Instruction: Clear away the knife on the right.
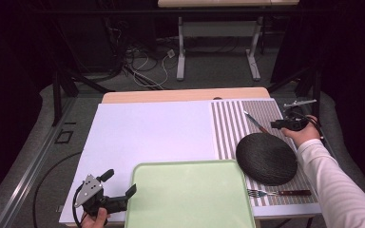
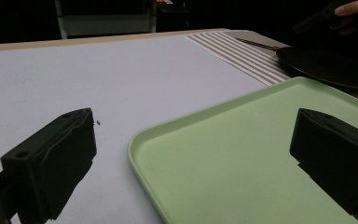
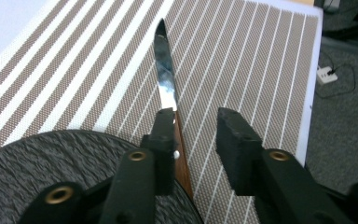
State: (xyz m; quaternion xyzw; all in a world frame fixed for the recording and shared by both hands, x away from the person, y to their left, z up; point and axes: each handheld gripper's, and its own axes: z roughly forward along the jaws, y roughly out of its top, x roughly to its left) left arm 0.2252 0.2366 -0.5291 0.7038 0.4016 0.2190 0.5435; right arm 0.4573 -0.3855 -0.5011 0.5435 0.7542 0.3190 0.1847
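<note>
knife (image 3: 166,88) lies flat on striped placemat (image 1: 228,123), upper right of high view, beside dark plate (image 1: 266,158). right gripper (image 3: 196,140) above it, jaws apart, gripping nothing. left gripper (image 1: 121,187) open, idle by green tray (image 1: 190,199). fork (image 1: 278,193) already placed; setting looks near done.

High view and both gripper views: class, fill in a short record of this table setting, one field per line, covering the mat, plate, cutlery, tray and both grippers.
Mat: striped placemat on the right part of the white sheet
Plate: dark round plate on the placemat
Knife: knife lying flat on the placemat beyond the plate
Fork: fork on the near side of the plate
Tray: green tray, nothing on it
Right gripper: right gripper above the knife handle, jaws apart, not gripping
Left gripper: left gripper open at the tray's left edge
</note>
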